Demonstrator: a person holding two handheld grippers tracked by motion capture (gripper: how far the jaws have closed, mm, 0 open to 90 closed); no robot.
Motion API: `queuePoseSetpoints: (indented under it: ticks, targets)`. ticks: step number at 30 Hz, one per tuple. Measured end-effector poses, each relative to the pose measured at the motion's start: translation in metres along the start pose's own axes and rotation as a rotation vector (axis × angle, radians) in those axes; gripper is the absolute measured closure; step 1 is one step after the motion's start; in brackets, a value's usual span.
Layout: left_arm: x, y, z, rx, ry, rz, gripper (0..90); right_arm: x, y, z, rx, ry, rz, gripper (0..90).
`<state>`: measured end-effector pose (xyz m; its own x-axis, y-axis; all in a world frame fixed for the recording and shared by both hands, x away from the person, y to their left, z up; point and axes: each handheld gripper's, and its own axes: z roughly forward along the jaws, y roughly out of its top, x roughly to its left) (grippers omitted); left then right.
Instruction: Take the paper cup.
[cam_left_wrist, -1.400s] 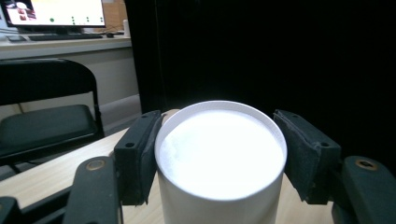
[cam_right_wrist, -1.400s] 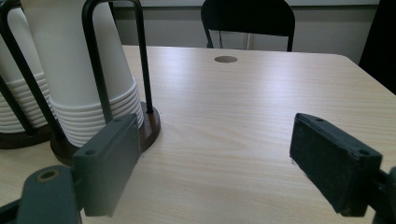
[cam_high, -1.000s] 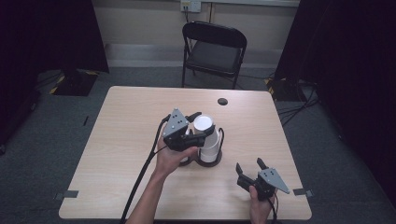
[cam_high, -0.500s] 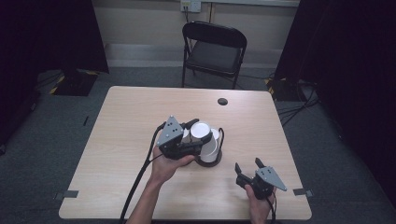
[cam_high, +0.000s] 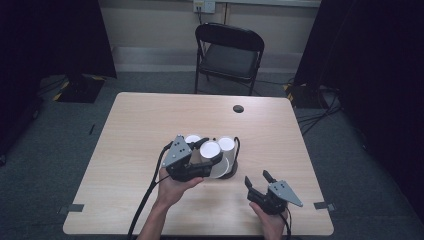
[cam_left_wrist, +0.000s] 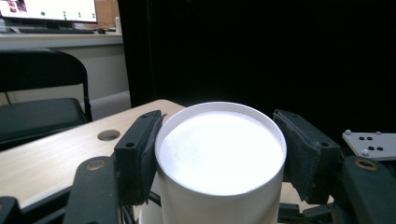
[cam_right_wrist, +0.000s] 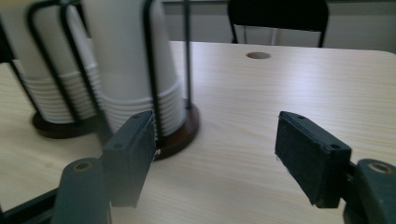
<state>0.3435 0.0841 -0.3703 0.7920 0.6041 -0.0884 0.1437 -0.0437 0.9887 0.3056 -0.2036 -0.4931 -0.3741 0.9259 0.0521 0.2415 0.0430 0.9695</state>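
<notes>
From the high view, the left gripper (cam_high: 206, 161) is seen clamped on a white paper cup (cam_high: 210, 148), held upside down over the table (cam_high: 135, 130) beside the black wire cup holder (cam_high: 229, 167), where more cup stacks (cam_high: 226, 144) stand. The right gripper (cam_high: 257, 185) is seen apart near the table's front edge, its jaws having just been closing on nothing.

In the left gripper view, the cup (cam_left_wrist: 219, 154) is shown pressed between both pads; a thin wall could be crushed if squeezed harder.

In the right gripper view, the holder's wooden base (cam_right_wrist: 180, 133) and nested cup rims (cam_right_wrist: 140, 107) are shown up close; the rack could be knocked if the cup is swung against its wires.
</notes>
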Motion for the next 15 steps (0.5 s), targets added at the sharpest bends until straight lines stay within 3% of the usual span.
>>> queuePoseSetpoints:
  ticks: [4,9,15]
  targets:
    - [0.001,-0.008,-0.001,0.003,-0.015,-0.004,35.1,0.017,0.004,0.001,-0.022,0.069,-0.048,42.2]
    - [0.003,-0.017,-0.003,0.011,-0.024,-0.051,35.2,0.034,0.008,0.002,-0.074,0.129,-0.107,42.8]
    - [0.008,-0.029,-0.005,0.006,-0.031,-0.143,35.2,0.048,0.005,0.002,-0.112,0.194,-0.144,44.7]
